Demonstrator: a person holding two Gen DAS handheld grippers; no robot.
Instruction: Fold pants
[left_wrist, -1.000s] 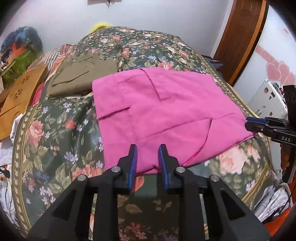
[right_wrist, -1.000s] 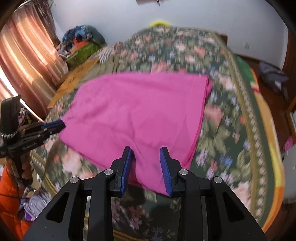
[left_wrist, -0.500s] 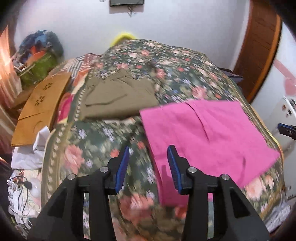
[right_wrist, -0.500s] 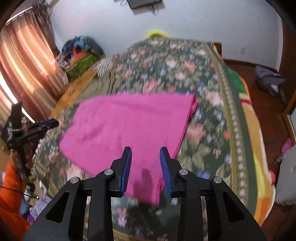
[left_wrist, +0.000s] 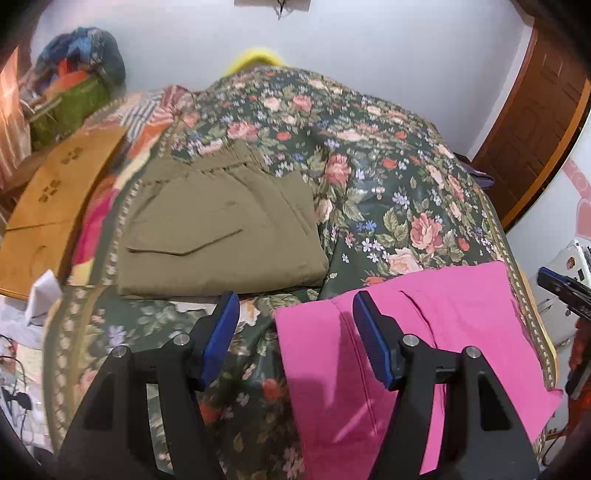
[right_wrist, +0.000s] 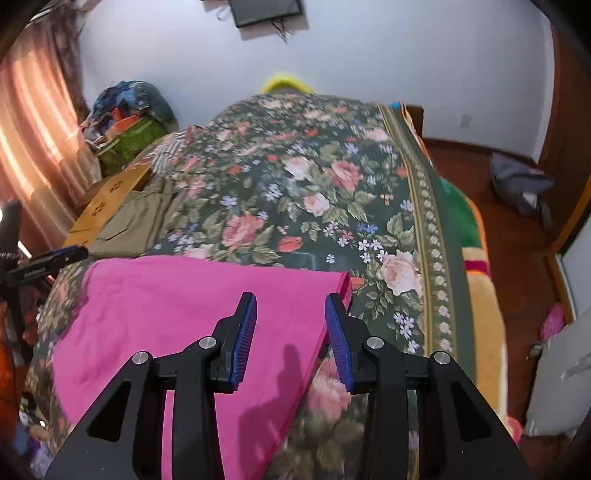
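Note:
Pink pants (left_wrist: 436, 332) lie folded flat on the floral bedspread (left_wrist: 388, 177), also in the right wrist view (right_wrist: 177, 317). My left gripper (left_wrist: 293, 314) is open and empty, above the pants' left edge. My right gripper (right_wrist: 290, 317) is open and empty, above the pants' right edge near their far right corner. The right gripper's tip shows at the right edge of the left wrist view (left_wrist: 561, 282); the left gripper's tip shows at the left of the right wrist view (right_wrist: 55, 256).
Folded olive pants (left_wrist: 221, 225) lie on the bed beyond the pink ones. A wooden board (left_wrist: 51, 206) and a pile of clothes (left_wrist: 74, 96) are at the left. A wooden door (left_wrist: 535, 122) stands at the right. Floor with a bag (right_wrist: 517, 184) lies right of the bed.
Both grippers have pulled back and risen from the pink pants, and their jaws have opened wider. The left gripper has swung left toward the olive pants.

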